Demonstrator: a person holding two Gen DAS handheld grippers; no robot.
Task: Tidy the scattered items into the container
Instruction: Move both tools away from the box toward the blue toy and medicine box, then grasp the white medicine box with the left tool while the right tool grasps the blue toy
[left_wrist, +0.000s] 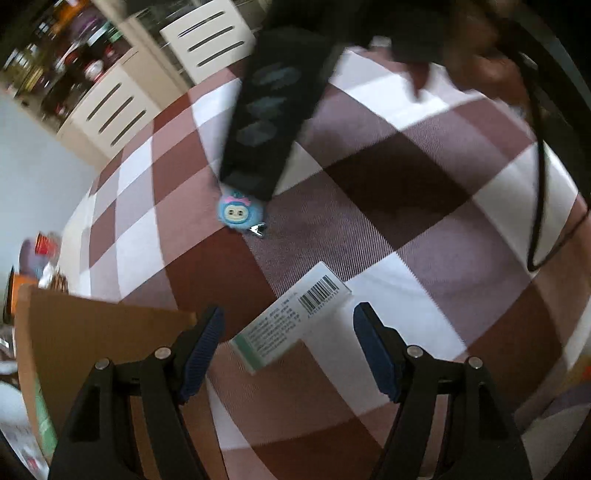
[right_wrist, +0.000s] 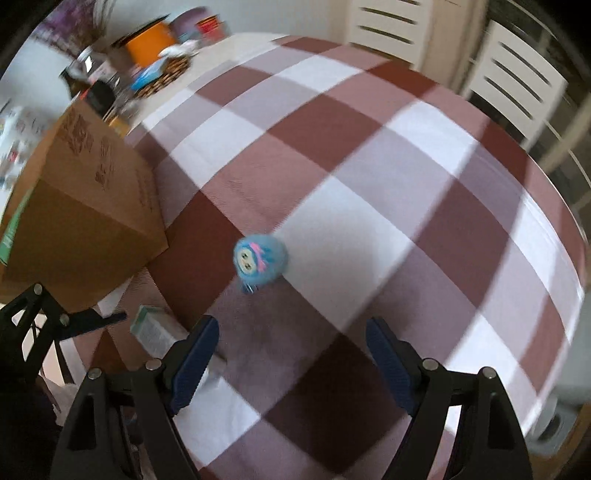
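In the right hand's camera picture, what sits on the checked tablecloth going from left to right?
Cardboard box → small white and green packet → round blue fluffy toy. After the toy, only bare checked cloth.

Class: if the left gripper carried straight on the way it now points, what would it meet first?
Probably the white barcoded box, lying on the checked tablecloth directly ahead between the open left gripper fingers; depth is uncertain.

White slatted chairs (right_wrist: 513, 85) beside the checked tablecloth (right_wrist: 369, 177)
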